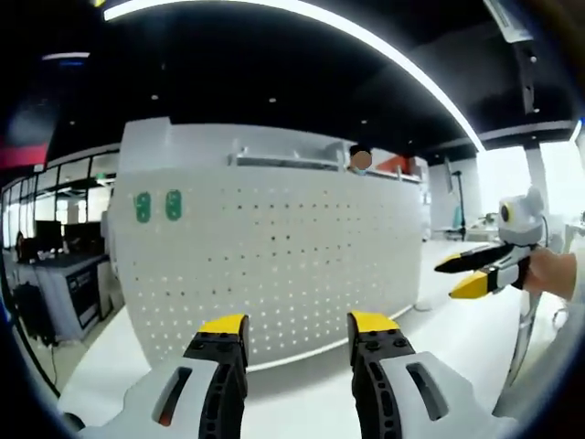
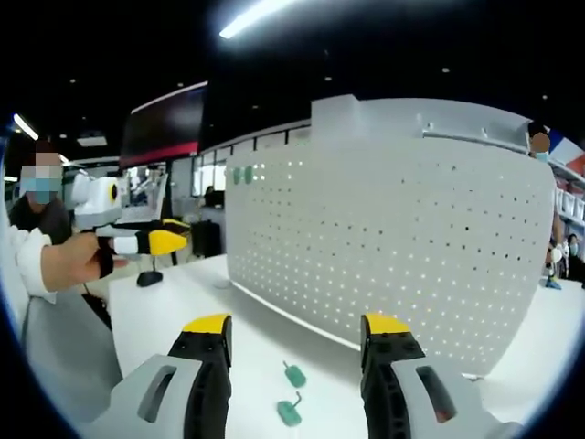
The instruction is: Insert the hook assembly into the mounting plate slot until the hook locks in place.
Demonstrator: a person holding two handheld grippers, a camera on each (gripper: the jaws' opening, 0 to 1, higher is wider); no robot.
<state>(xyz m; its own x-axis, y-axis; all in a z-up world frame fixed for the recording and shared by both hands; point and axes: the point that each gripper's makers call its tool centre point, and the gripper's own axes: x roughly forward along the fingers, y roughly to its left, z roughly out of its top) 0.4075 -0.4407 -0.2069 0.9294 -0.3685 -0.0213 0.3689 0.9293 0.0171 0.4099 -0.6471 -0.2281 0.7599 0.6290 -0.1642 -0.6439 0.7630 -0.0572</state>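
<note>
1. A white table (image 2: 183,302) stood in a dim office hall under long ceiling lights.
2. An upright white pegboard (image 1: 274,265) filled the centre, with two green plates (image 1: 157,206) mounted at its 10 o'clock corner.
3. The left hand-held gripper (image 1: 299,343) had its jaws wide apart, holding nothing.
4. The right hand-held gripper (image 2: 297,343) was likewise wide open and empty.
5. Two green hook pieces (image 2: 292,393) lay on the table at 6 o'clock, between the right jaws.
</note>
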